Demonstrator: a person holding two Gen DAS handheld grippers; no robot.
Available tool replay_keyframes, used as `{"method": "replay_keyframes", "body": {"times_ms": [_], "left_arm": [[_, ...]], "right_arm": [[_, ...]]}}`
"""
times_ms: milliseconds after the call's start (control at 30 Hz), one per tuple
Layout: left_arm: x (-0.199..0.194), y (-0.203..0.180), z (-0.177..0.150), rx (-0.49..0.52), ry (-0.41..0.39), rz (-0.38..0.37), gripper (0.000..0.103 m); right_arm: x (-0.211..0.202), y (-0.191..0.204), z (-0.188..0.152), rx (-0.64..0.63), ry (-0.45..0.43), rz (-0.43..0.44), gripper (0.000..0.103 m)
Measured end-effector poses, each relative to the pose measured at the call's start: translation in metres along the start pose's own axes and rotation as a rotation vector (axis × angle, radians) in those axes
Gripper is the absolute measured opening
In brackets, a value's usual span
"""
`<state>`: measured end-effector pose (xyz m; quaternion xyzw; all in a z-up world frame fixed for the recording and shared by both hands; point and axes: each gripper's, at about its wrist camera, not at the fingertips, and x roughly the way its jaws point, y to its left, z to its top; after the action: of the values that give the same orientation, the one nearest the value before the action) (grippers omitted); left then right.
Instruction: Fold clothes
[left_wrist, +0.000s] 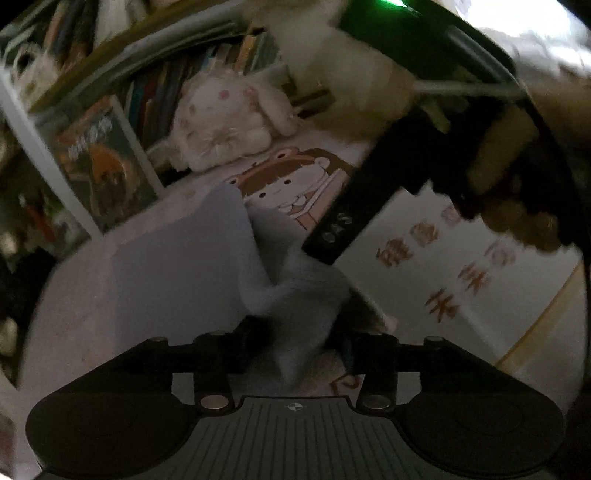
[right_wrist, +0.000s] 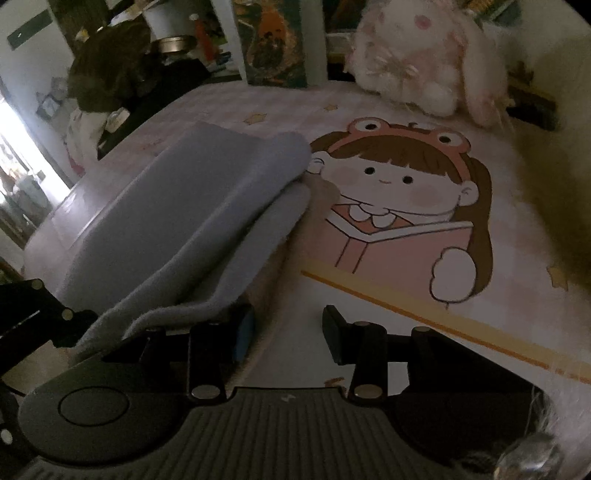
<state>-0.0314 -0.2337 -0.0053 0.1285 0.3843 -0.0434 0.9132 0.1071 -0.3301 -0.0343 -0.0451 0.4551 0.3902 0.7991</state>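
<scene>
A pale blue garment (right_wrist: 192, 206) lies partly folded on a mat printed with a cartoon girl (right_wrist: 388, 181). In the left wrist view the garment (left_wrist: 177, 280) bunches up into my left gripper (left_wrist: 299, 343), whose jaws sit close on a fold of it. The right gripper's black finger (left_wrist: 343, 218), held by a hand, reaches in from the upper right above the cloth. In the right wrist view my right gripper (right_wrist: 288, 336) is open, its left finger beside the garment's near edge; nothing lies between the jaws.
A white plush rabbit (right_wrist: 413, 62) sits at the mat's far edge, also in the left wrist view (left_wrist: 225, 122). A bookshelf (left_wrist: 159, 81) and a leaning picture book (left_wrist: 99, 166) stand behind. Dark clutter (right_wrist: 110, 66) lies at the far left.
</scene>
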Motion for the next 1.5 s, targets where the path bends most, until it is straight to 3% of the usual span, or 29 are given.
{"method": "replay_keyframes", "body": {"times_ms": [133,300,400,467,533,600,633,667,733,867,967,1033,1100,1233,1500], "left_arm": [[-0.037,0.026,0.006,-0.157,-0.098,-0.142,0.05],[-0.07,0.072,0.003,-0.301,-0.239,-0.157,0.06],[-0.05,0.099,-0.007,-0.383,-0.191,-0.091,0.056],[-0.031,0.101,-0.018,-0.368,-0.132,-0.08,0.053],[-0.015,0.099,-0.029,-0.346,-0.083,-0.085,0.043],[-0.004,0.092,-0.038,-0.325,-0.051,-0.106,0.042],[-0.002,0.089,-0.041,-0.317,-0.043,-0.111,0.042],[0.0,0.088,-0.041,-0.317,-0.039,-0.114,0.042],[0.001,0.087,-0.041,-0.32,-0.036,-0.125,0.043],[0.003,0.093,-0.043,-0.336,-0.028,-0.157,0.043],[0.003,0.093,-0.044,-0.322,-0.016,-0.176,0.047],[0.002,0.09,-0.042,-0.299,-0.009,-0.178,0.047],[-0.001,0.089,-0.039,-0.281,-0.003,-0.173,0.047],[-0.01,0.098,-0.031,-0.281,-0.044,-0.153,0.052],[-0.011,0.13,-0.023,-0.369,-0.093,-0.116,0.053]], "right_arm": [[-0.024,-0.013,0.001,0.084,-0.051,0.021,0.045],[-0.049,-0.031,0.009,0.237,-0.102,0.127,0.059],[-0.044,-0.029,0.014,0.315,-0.072,0.238,0.076],[-0.034,-0.023,0.016,0.356,-0.038,0.305,0.076],[-0.019,-0.011,0.016,0.377,-0.004,0.333,0.077],[-0.005,0.002,0.018,0.366,0.022,0.3,0.072],[0.002,0.01,0.019,0.342,0.035,0.253,0.051],[0.008,0.018,0.02,0.314,0.045,0.199,0.037],[0.003,0.036,0.021,0.205,0.007,0.143,0.017],[-0.032,0.057,0.012,0.022,-0.136,0.197,0.015],[-0.02,0.047,0.001,0.071,-0.071,0.122,0.015],[-0.003,0.035,-0.001,0.14,-0.017,0.08,0.02],[0.0,0.029,0.0,0.193,-0.019,0.091,0.021],[-0.008,0.038,0.003,0.135,-0.031,0.049,0.035],[-0.006,0.039,0.005,0.145,-0.037,0.036,0.039]]}}
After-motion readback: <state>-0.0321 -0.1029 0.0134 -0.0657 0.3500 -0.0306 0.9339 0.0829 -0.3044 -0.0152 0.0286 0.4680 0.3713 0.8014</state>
